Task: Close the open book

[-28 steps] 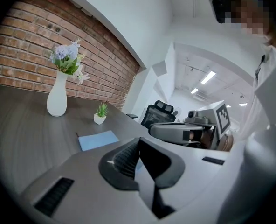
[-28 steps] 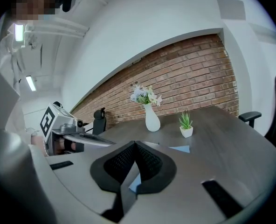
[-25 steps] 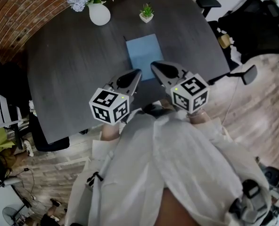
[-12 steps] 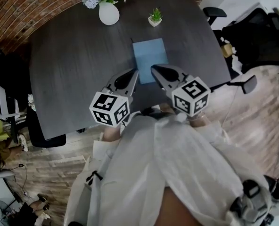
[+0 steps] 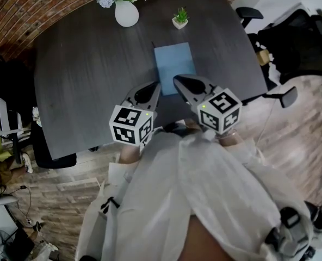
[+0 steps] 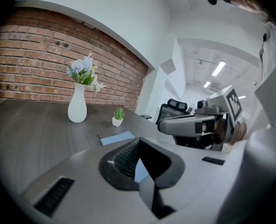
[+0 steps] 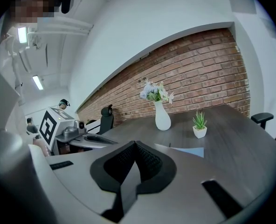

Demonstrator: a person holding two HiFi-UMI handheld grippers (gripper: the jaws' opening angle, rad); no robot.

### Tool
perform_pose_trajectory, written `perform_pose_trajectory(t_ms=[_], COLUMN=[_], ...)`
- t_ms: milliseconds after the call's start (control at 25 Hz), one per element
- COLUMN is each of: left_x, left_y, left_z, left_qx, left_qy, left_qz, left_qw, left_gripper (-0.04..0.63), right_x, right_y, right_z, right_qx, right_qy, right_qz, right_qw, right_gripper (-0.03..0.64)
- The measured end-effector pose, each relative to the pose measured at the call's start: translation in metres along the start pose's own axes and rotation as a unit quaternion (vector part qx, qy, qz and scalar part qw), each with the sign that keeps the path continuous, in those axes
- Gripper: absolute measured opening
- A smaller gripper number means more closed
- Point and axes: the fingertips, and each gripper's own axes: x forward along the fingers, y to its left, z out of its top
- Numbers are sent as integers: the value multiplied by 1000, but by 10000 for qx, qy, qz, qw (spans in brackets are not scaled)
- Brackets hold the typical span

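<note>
Honestly, not much new vs a sec ago.

Head view: seeing the left gripper (image 5: 155, 85) nudged a touch toward the right gripper (image 5: 177, 79), cube and all; no real shift on the right one. Got both held above the near part of the bench (image 5: 85, 75), tips overlapping the near end of the book (image 5: 174, 64) in the pic but not touching it afaict. Same blue rectangle as before, flat, roughly mid-bench, this side of the vase (image 5: 127, 13) and the lil potted plant (image 5: 180, 20). No spread pages anywhere, just one plain cover, so prob closed already imo. Also a slight slide of the whole frame, so partly just head wobble.

Left gripper view: jaws pressed together, nothing pinched. Book lying ahead and lower down on the bench, clear of the tips, w/ vase + plant further back by the brick wall (image 6: 35, 64). Right gripper alongside, about level w/ this one.

Right gripper view: same deal, jaws clamped together w/ nothing between. Only a blue corner of the book peeking past the gripper body, plant + vase beyond.

For the task: looks done, or near enough, going by that flat cover. Reads more like idling than lining up another push. Can't rule out a slightly lifted cover at this res tho.
</note>
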Motion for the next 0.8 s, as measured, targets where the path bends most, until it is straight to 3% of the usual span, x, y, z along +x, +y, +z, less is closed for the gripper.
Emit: perform_pose_trajectory(t_ms=[800], left_x=[4], left_y=[-6], left_z=[-6], left_qx=[-184], left_qy=[83], left_qz=[-198], left_qw=[9996], left_gripper=[5], right_x=[0], right_y=[5], right_z=[-7], right_qx=[182], right_qy=[51], right_qz=[163], right_qw=[9997], right_gripper=[6])
